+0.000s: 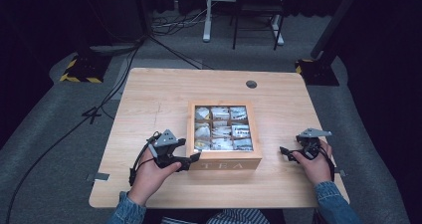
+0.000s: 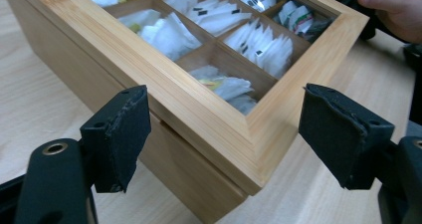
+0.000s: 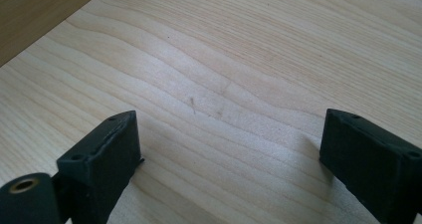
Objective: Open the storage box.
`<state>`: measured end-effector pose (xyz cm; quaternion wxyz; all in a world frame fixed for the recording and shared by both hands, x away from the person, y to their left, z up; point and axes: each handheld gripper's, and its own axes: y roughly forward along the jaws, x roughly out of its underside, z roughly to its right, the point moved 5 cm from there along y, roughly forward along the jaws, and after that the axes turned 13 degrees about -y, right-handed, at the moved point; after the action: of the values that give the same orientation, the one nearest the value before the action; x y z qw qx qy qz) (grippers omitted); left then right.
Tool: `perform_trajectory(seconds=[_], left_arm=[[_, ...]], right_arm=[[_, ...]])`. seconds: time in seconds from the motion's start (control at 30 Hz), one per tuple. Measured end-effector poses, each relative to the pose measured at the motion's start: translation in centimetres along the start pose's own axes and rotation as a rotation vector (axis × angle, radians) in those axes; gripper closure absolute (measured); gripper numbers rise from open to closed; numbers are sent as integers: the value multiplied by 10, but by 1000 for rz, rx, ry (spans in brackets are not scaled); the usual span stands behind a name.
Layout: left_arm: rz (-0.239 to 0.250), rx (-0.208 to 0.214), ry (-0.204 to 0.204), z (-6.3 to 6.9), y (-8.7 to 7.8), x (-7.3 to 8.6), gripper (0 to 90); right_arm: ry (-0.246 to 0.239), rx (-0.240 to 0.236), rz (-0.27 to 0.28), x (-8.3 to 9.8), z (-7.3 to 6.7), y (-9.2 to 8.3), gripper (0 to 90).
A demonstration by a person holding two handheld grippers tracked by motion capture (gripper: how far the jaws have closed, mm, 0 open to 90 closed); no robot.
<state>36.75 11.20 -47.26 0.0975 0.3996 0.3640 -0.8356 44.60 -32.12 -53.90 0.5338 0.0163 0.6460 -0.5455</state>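
Observation:
A wooden tea box (image 1: 224, 163) marked TEA stands in the middle of the table, its windowed lid down over compartments of white tea bags (image 2: 259, 50). My left gripper (image 1: 190, 160) is at the box's front left corner. In the left gripper view the lid's corner (image 2: 239, 134) sits between the wide jaws of the left gripper (image 2: 226, 132), and neither pad touches it. My right gripper (image 1: 284, 152) rests low on the table to the right of the box. In its own view the right gripper (image 3: 229, 154) is open over bare wood.
The light wooden table (image 1: 149, 99) has a round cable hole (image 1: 251, 84) at the back. The box's side (image 3: 35, 15) shows at the top left of the right gripper view. Cables and stand feet lie on the grey floor beyond the table.

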Motion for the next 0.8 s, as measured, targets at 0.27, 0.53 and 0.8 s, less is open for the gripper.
perform_trajectory(seconds=[0.27,0.53,0.8], left_arm=[[-80,-21,16,1,7,7,166],[-116,-38,32,2,3,8,221],[-136,-68,76,3,1,9,269]], right_arm=[[0,0,0,0,0,0,91],[0,0,0,0,0,0,91],[0,0,0,0,0,0,91]])
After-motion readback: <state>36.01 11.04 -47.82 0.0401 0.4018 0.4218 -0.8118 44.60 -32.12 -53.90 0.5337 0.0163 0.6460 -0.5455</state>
